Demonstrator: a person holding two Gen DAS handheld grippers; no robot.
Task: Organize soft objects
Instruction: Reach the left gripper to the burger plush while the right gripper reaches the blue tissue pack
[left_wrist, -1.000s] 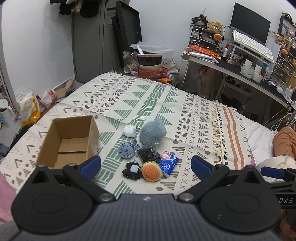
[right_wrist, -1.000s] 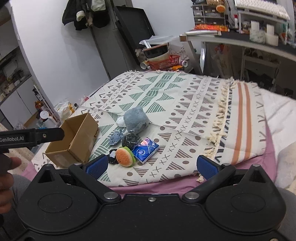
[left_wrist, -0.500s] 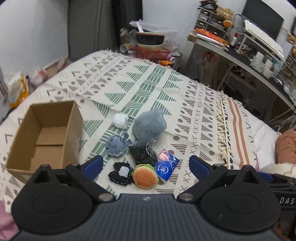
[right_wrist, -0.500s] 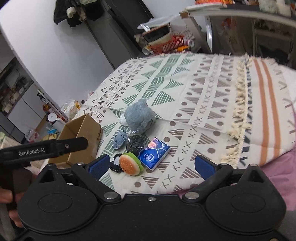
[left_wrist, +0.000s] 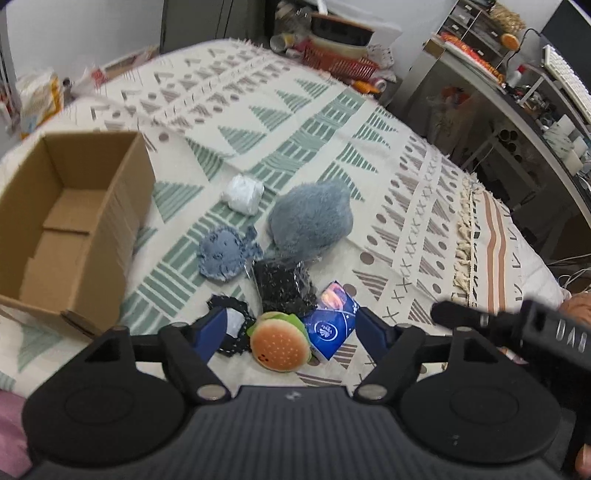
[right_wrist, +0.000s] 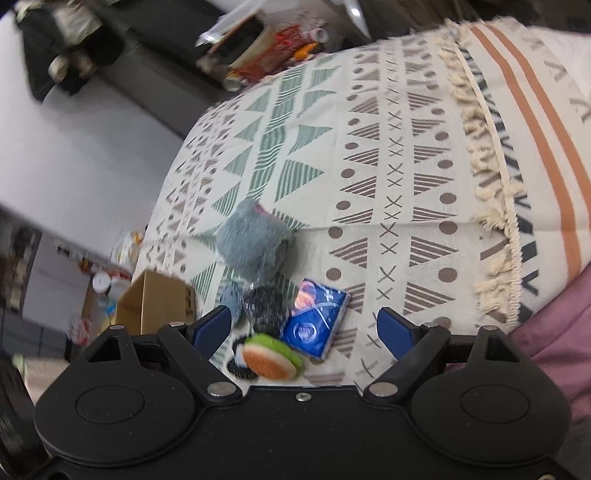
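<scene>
Meanwhile, both grippers hung over the blanket (left_wrist: 332, 122) with their jaws spread wide and nothing between them. The left gripper (left_wrist: 291, 328) framed the burger toy (left_wrist: 279, 347), which served as the hub of the pile: a blue tissue pack (left_wrist: 330, 328) touched it on the right, a black-edged patch (left_wrist: 231, 328) lay just to its left, and a black sparkly pouch (left_wrist: 284, 288) sat just beyond it. Farther beyond the burger lay the grey plush (left_wrist: 310, 221), a blue fuzzy toy (left_wrist: 223, 254) and a white wad (left_wrist: 243, 192). The open box (left_wrist: 122, 206) stood well to the burger's left. The right gripper (right_wrist: 304, 326) hovered above the same burger and pack.
</scene>
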